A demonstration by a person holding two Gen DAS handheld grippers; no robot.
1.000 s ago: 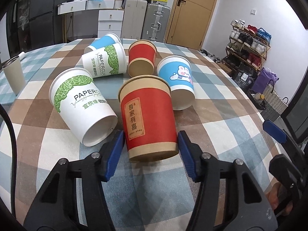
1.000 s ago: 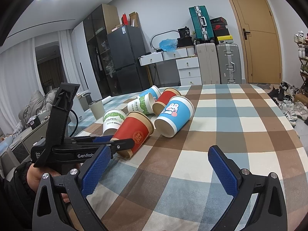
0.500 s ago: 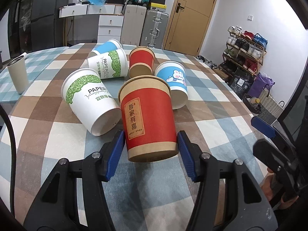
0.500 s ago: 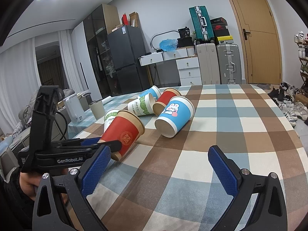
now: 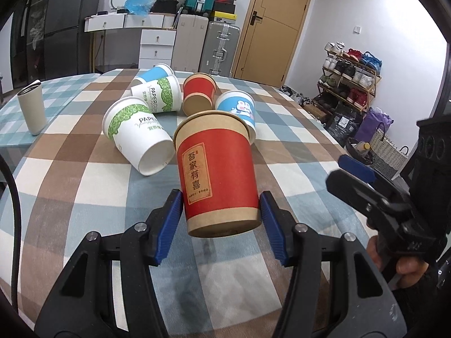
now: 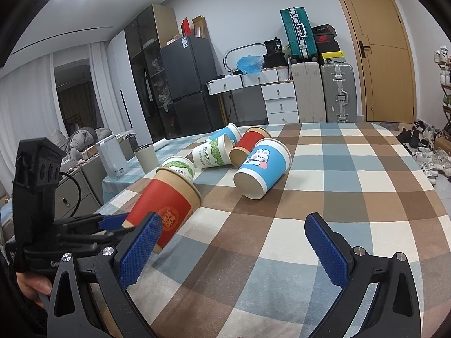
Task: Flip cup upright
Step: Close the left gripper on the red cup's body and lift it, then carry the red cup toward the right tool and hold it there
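Note:
My left gripper (image 5: 221,211) is shut on the base of a red and kraft paper cup (image 5: 217,169) and holds it off the checked tablecloth (image 5: 84,197), tilted, rim pointing away and up. The same cup (image 6: 169,205) shows in the right wrist view, with the left gripper (image 6: 112,222) on its base. My right gripper (image 6: 234,242) is open and empty, low over the cloth, to the right of the held cup. It also shows in the left wrist view (image 5: 358,171).
Several cups lie on their sides behind: a green-leaf white cup (image 5: 138,135), a second one (image 5: 157,95), a blue cup (image 5: 153,74), a red cup (image 5: 198,93) and a blue rabbit cup (image 5: 239,109). A grey tumbler (image 5: 31,107) stands at the left.
My left gripper has lifted the red cup off the cloth and drawn it back from the other cups, tilting its rim upward. The right gripper has stayed still and open.

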